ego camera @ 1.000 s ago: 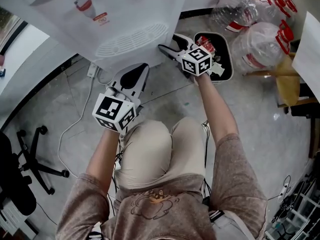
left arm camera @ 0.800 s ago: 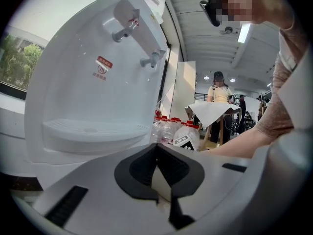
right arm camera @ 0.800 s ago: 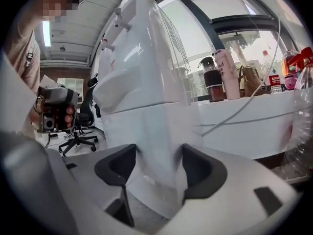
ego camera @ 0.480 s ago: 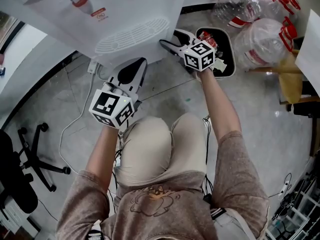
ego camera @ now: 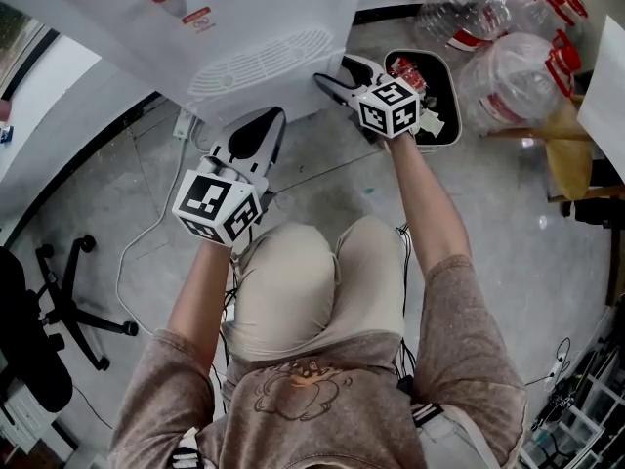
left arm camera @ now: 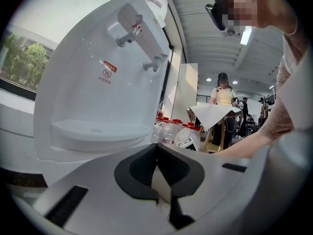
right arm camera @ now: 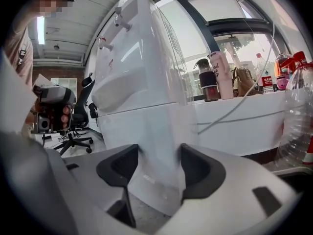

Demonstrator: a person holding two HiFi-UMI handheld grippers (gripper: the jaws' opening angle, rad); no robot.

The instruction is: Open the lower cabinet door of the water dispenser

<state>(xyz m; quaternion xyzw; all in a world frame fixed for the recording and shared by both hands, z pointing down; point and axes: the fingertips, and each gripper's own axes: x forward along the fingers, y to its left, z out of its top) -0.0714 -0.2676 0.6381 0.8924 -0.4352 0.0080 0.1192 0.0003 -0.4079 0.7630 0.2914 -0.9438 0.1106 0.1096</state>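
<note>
A grey polished floor (ego camera: 322, 179) fills the head view beneath a crouching person. An office chair (ego camera: 68, 311) stands at the left, a white cable (ego camera: 146, 237) loops across the floor, and a black bin (ego camera: 453, 106) and clear water bottles (ego camera: 508, 76) sit at the upper right. The white water dispenser (ego camera: 244, 27) stands at the top with its drip tray facing the person, and its lower front is out of sight under that overhang. The left gripper (ego camera: 273, 117) hangs just short of the front, while the right gripper (ego camera: 332, 70) reaches the dispenser's right front corner. In the left gripper view the dispenser rises upright close ahead, taps high. This claw's tips meet with nothing between them. Past it are more bottles, a cloth-draped table (left arm camera: 215, 112), people standing, a strip-lit ceiling and a window at the left. In the right gripper view the lower cabinet door (right arm camera: 129, 131) stands upright below the body seam, its long axis vertical and its face turned left toward the chair. Its corner edge stands between the wide jaws, which are closing. Whether the pads touch it cannot be told. Behind runs a white sill (right arm camera: 244, 116) under tall windows, carrying flasks (right arm camera: 215, 77).
</note>
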